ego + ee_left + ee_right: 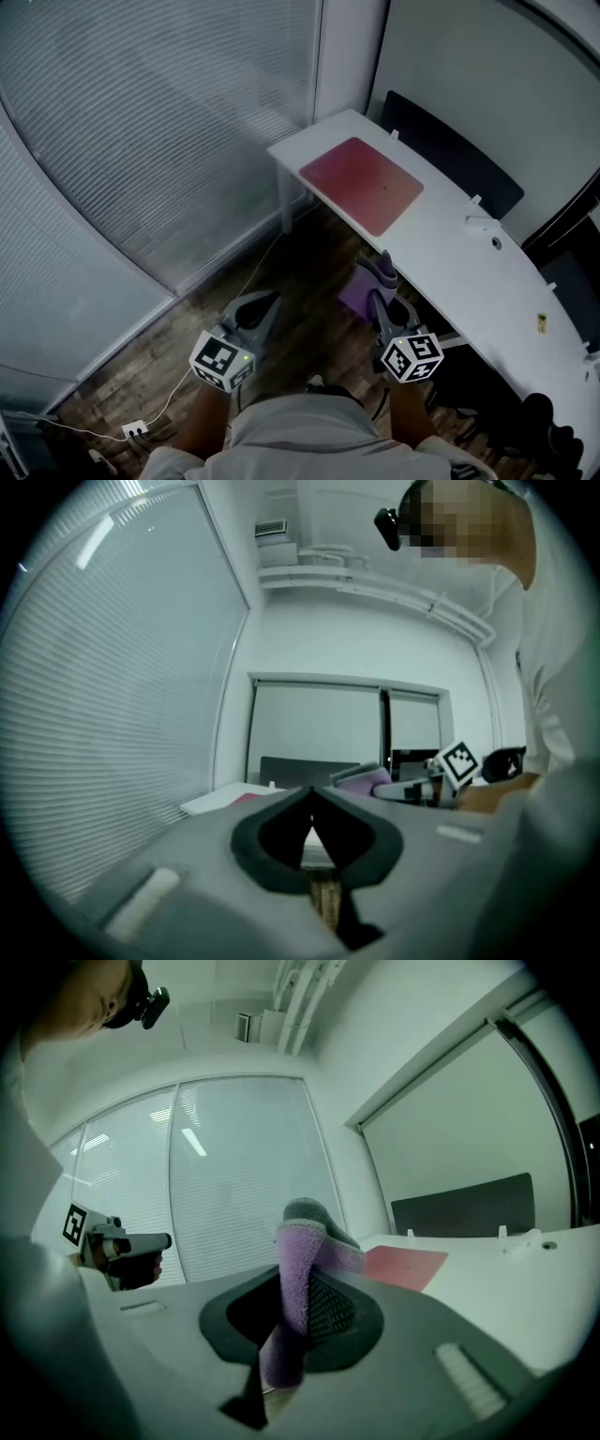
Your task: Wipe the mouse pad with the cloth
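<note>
The mouse pad (362, 185), a red rectangle, lies flat on the white desk (459, 258) near the desk's window-side end, its long sides running along the desktop, nothing resting on it. The cloth (360, 292) is purple and is not on the desk: it hangs off the desk's front edge over the floor, pinched in the right gripper (383, 277). In the right gripper view the cloth (296, 1283) stands folded between the two jaws, which are clamped on it, with a grey-edged fold sticking up past the tips and the pad (405, 1267) visible beyond on the desktop. The right gripper points toward the desk, with its tips short of the front edge and well apart from the pad. The left gripper (265, 307) is held farther out from the desk, beside the right one and over the wooden floor (300, 258). In the left gripper view its jaws (310, 792) are closed, tips meeting, with nothing between them, and the desk shows ahead in the distance. A dark panel (450, 150) stands along the desk's far side. Blinds (141, 122) cover the glass wall off the desk's end, and a white cable runs from under the desk across the floor to a plug block (137, 430).
</note>
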`<action>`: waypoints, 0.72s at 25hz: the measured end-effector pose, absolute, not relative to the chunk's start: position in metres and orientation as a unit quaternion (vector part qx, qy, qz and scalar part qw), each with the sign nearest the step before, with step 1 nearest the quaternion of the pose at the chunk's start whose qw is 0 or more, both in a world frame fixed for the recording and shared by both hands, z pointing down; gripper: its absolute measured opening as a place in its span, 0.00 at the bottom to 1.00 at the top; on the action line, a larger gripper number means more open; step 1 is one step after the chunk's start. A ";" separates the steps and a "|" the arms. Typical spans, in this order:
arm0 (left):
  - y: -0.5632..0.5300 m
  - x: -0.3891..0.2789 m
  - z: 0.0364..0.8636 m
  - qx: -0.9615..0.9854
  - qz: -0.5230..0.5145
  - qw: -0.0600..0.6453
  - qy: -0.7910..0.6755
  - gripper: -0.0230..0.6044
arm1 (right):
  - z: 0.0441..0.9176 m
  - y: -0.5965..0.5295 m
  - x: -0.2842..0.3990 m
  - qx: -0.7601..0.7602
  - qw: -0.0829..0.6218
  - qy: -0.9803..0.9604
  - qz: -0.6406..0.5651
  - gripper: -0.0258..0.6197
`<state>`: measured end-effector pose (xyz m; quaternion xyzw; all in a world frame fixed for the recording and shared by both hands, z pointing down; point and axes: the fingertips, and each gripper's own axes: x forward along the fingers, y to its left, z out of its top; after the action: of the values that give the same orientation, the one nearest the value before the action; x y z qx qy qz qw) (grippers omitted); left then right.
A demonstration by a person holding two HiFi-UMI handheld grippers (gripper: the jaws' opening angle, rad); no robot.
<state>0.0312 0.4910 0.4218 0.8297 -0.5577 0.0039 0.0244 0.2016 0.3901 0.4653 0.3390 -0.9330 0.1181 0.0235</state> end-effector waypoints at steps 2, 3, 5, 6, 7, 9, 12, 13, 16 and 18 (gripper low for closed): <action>0.467 0.044 0.423 0.830 0.007 0.026 -0.557 0.04 | 0.467 0.366 0.215 0.340 0.021 -0.932 0.123 0.12; 0.456 0.051 0.423 0.831 0.009 0.026 -0.555 0.04 | 0.469 0.355 0.221 0.341 0.021 -0.931 0.127 0.12; 0.435 0.063 0.425 0.835 0.014 0.027 -0.550 0.04 | 0.473 0.334 0.229 0.341 0.022 -0.930 0.135 0.11; 0.426 0.068 0.426 0.837 0.018 0.027 -0.547 0.04 | 0.475 0.325 0.231 0.341 0.023 -0.930 0.137 0.11; 0.418 0.071 0.428 0.839 0.022 0.027 -0.544 0.04 | 0.477 0.318 0.233 0.340 0.022 -0.930 0.139 0.11; 0.403 0.074 0.431 0.841 0.029 0.029 -0.539 0.04 | 0.479 0.304 0.235 0.339 0.018 -0.930 0.141 0.11; 0.378 0.069 0.431 0.846 0.034 0.031 -0.532 0.04 | 0.478 0.282 0.233 0.341 0.004 -0.928 0.146 0.11; 0.369 0.066 0.432 0.848 0.036 0.031 -0.528 0.04 | 0.477 0.274 0.231 0.345 0.000 -0.927 0.147 0.11; 0.339 0.052 0.431 0.853 0.041 0.037 -0.519 0.04 | 0.471 0.247 0.221 0.357 -0.007 -0.922 0.148 0.11; 0.315 0.042 0.427 0.857 0.040 0.041 -0.512 0.04 | 0.469 0.228 0.215 0.369 -0.005 -0.917 0.150 0.11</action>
<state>0.0420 0.3151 0.4269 0.8569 -0.5124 0.0403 0.0406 0.2151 0.2279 0.4685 0.3686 -0.9174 0.1502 -0.0047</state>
